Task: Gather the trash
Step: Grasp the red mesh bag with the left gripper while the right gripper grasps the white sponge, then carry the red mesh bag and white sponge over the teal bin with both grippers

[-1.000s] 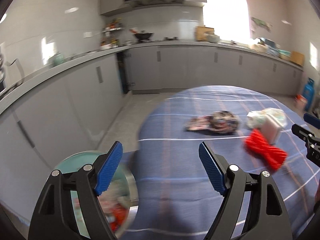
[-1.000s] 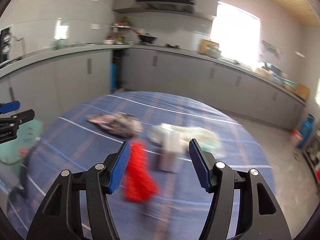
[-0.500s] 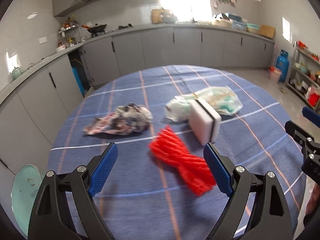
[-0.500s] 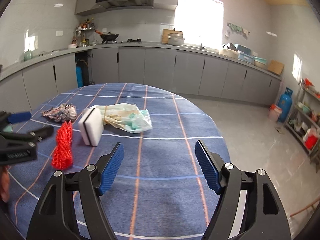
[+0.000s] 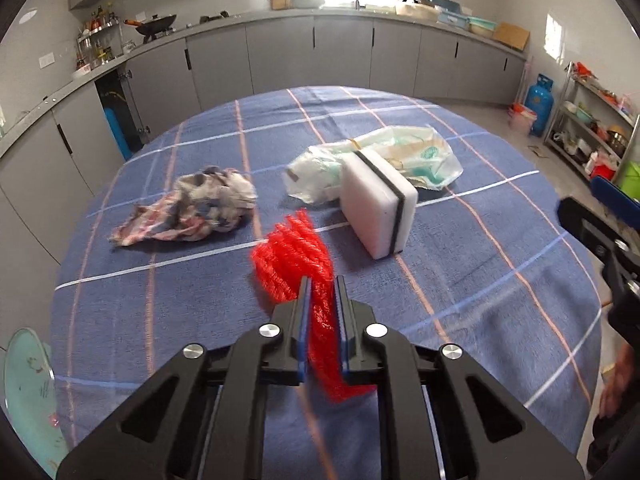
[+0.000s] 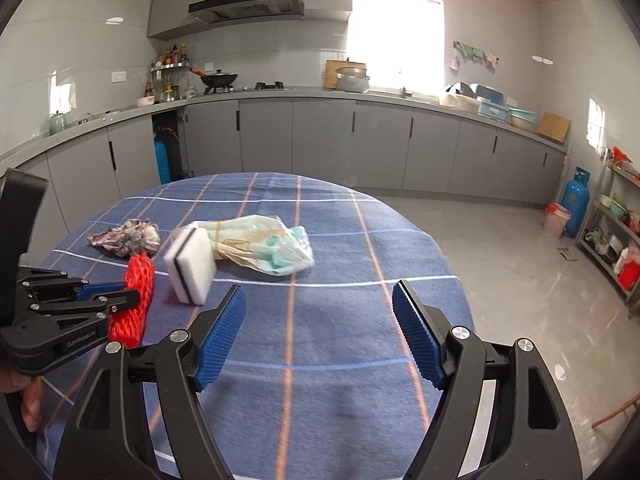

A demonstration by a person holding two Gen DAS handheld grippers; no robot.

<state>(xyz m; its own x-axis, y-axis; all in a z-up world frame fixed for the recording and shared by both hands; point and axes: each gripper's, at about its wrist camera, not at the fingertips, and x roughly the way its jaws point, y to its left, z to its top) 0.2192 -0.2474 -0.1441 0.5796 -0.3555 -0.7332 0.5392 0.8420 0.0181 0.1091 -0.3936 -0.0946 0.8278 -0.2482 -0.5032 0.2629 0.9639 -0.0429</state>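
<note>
Red mesh (image 5: 294, 258), blue plaid tablecloth (image 5: 460, 280), perhaps floral rag (image 5: 192, 208)

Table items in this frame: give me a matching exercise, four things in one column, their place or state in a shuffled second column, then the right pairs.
Things:
1. red foam mesh sleeve
2. white sponge block with a black stripe
3. crumpled patterned cloth
4. clear plastic bag with green print

Place or state:
A. lies flat behind the sponge
B. pinched in the left gripper
C. alone to the left of the other items in the left wrist view
D. stands on edge

Pairs: 1-B, 2-D, 3-C, 4-A
</note>
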